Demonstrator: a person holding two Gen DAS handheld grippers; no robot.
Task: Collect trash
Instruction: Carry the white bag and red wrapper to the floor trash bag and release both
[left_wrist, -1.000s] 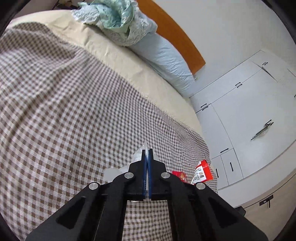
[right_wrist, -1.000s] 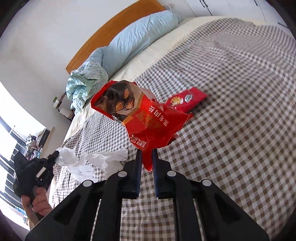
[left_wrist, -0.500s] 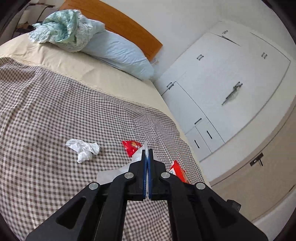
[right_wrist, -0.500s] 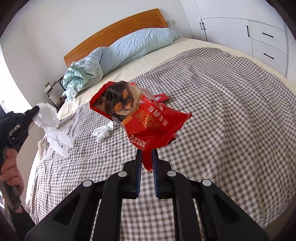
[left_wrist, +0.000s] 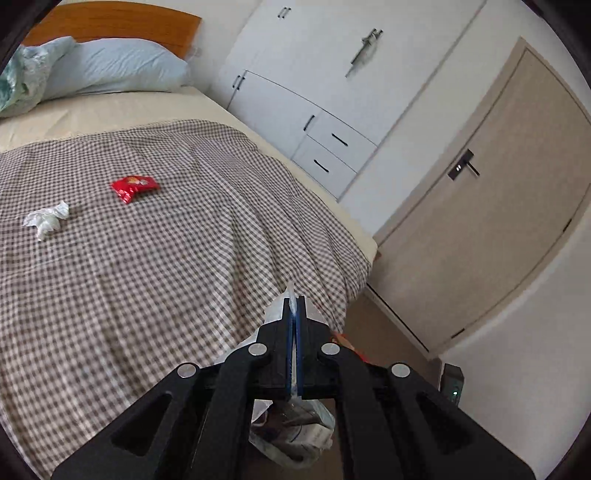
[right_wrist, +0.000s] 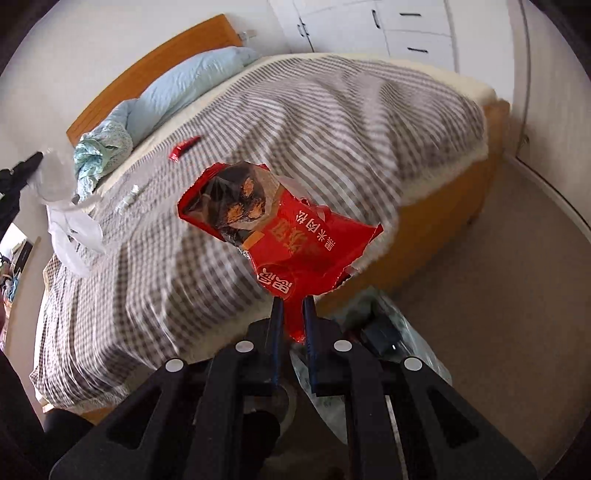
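Note:
My right gripper is shut on a large red snack wrapper and holds it in the air beyond the foot of the bed. My left gripper is shut on the rim of a clear plastic bag that hangs below it with trash inside. The left gripper and bag also show at the left of the right wrist view. A small red wrapper and a crumpled white tissue lie on the checked blanket; both also show in the right wrist view, the wrapper and the tissue.
The bed has a blue pillow, a wooden headboard and a bundled green cloth. White wardrobes and a beige door stand past the bed. A beige floor lies at the bed's foot, with another clear bag under my right gripper.
Both grippers have pulled back from the bed toward its foot and swung right, still holding the bag and the red wrapper. The floor and door have come into view.

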